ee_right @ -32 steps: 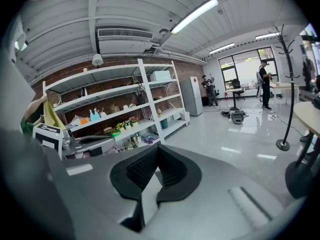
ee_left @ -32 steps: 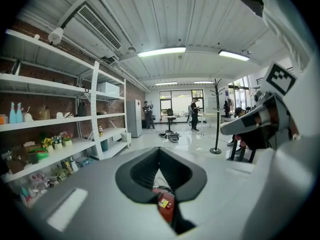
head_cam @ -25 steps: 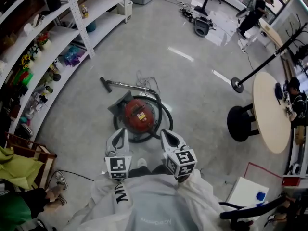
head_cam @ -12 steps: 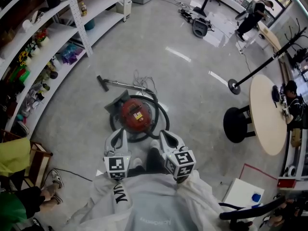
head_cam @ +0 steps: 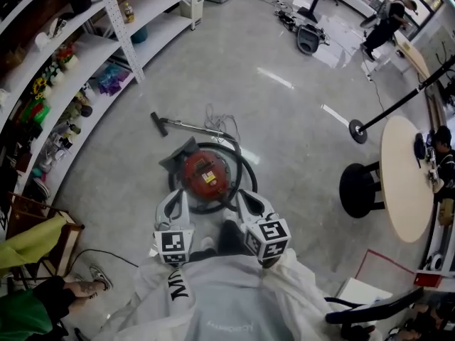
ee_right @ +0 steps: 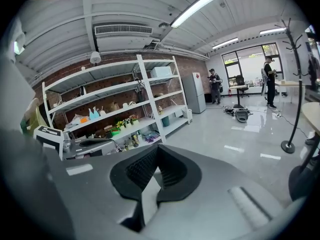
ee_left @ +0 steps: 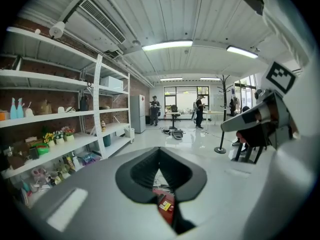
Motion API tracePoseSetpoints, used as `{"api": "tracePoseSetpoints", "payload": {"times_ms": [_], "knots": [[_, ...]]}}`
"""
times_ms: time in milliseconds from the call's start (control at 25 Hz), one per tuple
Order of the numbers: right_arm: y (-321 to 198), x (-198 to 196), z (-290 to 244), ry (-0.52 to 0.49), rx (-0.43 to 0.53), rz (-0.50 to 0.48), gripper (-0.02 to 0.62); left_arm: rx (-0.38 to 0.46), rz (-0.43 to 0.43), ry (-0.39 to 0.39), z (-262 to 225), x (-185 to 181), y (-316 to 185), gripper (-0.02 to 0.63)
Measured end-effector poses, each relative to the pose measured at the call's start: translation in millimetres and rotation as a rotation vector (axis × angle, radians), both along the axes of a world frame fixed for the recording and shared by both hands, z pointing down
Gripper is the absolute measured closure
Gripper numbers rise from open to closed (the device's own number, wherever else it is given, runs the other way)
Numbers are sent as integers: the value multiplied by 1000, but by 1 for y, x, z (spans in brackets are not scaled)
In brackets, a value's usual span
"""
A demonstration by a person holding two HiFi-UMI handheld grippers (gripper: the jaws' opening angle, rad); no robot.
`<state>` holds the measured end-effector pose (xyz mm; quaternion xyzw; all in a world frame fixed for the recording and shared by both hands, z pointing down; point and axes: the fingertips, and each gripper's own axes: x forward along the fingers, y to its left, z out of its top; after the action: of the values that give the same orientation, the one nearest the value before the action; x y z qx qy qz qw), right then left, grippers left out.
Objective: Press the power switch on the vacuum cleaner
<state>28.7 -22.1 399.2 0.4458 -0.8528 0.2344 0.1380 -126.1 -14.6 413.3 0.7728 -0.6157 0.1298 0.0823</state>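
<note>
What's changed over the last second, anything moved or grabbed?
Little. A dark shoe has stepped in between the grippers, and the red vacuum cleaner sits slightly nearer them in the head view. Nothing grabbed or released. The left gripper and right gripper stay side by side, jaws shut and empty, short of the vacuum cleaner.

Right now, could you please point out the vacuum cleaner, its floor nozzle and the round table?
vacuum cleaner (head_cam: 200, 170): head view, on its red top.
floor nozzle (head_cam: 157, 124): head view, on the dark head at the wand's end.
round table (head_cam: 402, 183): head view, on a bare part of its top.
</note>
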Motion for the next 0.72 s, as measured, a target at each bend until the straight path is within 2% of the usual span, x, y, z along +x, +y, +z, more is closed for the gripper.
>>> {"api": "tracePoseSetpoints", "payload": {"times_ms": [720], "knots": [[-75, 9, 9, -27, -36, -82, 595, -27, -74, -27, 0, 13, -62, 606]]}}
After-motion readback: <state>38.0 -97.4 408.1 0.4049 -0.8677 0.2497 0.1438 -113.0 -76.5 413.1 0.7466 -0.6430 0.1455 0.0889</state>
